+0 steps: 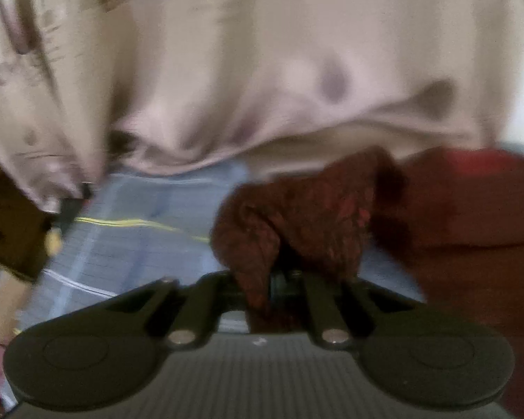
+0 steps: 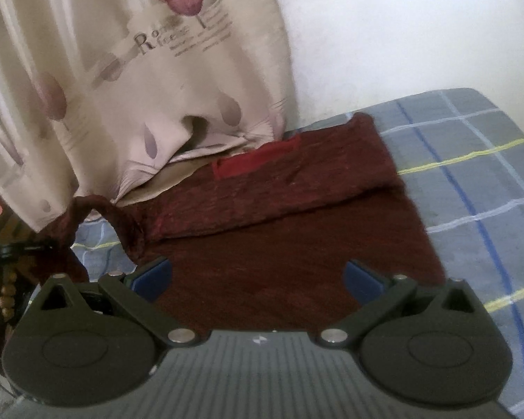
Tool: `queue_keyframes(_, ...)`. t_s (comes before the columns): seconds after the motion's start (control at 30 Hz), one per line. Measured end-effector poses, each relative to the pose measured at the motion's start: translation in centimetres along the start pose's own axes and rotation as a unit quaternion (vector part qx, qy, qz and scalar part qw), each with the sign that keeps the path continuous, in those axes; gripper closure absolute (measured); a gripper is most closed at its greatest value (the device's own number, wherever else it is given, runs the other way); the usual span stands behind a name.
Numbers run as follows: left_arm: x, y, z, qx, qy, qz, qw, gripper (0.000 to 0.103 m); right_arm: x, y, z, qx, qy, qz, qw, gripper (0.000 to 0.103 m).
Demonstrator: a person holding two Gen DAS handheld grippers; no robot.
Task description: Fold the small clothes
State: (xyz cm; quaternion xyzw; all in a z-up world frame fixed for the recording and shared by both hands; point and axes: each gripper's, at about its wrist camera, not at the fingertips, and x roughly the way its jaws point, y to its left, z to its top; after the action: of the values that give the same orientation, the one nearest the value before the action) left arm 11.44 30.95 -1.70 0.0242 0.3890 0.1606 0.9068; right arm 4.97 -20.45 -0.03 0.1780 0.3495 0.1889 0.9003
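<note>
The blue checked bedsheet (image 2: pixel 471 181) forms the work surface, with a beige printed curtain (image 2: pixel 122 70) hanging at 11 o'clock in the right wrist view. The maroon garment (image 2: pixel 279 244) lies spread on the sheet at centre, its upper edge already turned over in a band toward 1 o'clock; a brighter red patch (image 2: pixel 255 162) shows near 12 o'clock. The fabric appears light, soft and limp, with a crinkled texture; judge it prone to sagging, so take hold at a corner or hem, not mid-panel. The right gripper (image 2: pixel 258 279) hovers over the near edge, jaws spread, holding nothing. The left gripper (image 1: pixel 279 279) is clenched on a bunched corner of the garment.
</note>
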Motion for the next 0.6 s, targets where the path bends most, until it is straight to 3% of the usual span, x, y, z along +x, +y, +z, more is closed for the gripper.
queue_keyframes(0.1,2.6,2.4,0.1,-0.004,0.012,0.047,0.9988,0.089,1.9,0.3,0.6,0.028,0.015,0.025,0.999,0.000)
queue_keyframes(0.17,3.7,4.2,-0.1,-0.019,0.016,0.081,0.9964,0.079,3.7,0.8,1.0,0.058,0.029,0.049,0.997,0.000)
queue_keyframes(0.23,4.3,6.3,-0.5,-0.040,0.019,0.115,0.9923,0.048,5.7,2.0,1.5,0.080,0.045,0.084,0.992,0.000)
queue_keyframes(0.3,4.3,8.4,-1.2,-0.052,-0.003,0.141,0.9887,0.034,8.0,3.6,1.7,0.105,0.064,0.120,0.985,0.000)
queue_keyframes(0.33,4.0,9.0,-1.5,-0.055,-0.011,0.154,0.9865,0.032,9.3,4.4,1.6,0.122,0.075,0.138,0.980,0.000)
queue_keyframes(0.37,3.3,9.5,-1.8,-0.060,-0.019,0.153,0.9862,0.031,10.8,5.0,1.9,0.137,0.084,0.151,0.975,0.000)
queue_keyframes(0.47,0.2,9.9,-2.6,-0.085,-0.049,0.092,0.9909,0.031,15.4,6.3,2.2,0.181,0.118,0.166,0.962,0.000)
queue_keyframes(0.6,-4.9,7.8,-4.8,-0.116,-0.085,0.023,0.9893,0.031,19.7,7.3,1.7,0.230,0.135,0.144,0.953,0.001)
